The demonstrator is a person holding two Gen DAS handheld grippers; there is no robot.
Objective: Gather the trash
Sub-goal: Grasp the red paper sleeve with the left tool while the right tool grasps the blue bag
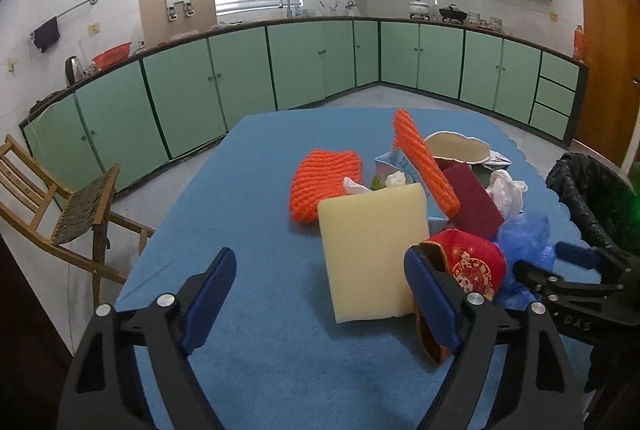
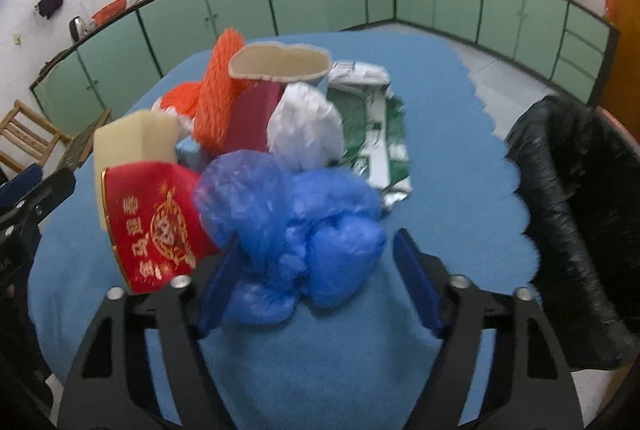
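We see our left gripper (image 1: 320, 294) wide over bare blue tabletop (image 1: 260, 157), our right gripper (image 2: 316, 270) part-open around a blue plastic bag (image 2: 296, 213), pads not pressing, trash pile toward the tabletop's right edge, black-lined bin (image 2: 568, 189) just beside that edge

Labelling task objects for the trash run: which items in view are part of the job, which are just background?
Job:
crumpled blue plastic bag
red gold-printed packet
cream foam block
orange foam fruit net
white plastic bag
black-lined trash bin

Background:
wooden folding chair
green kitchen cabinets
steel kettle
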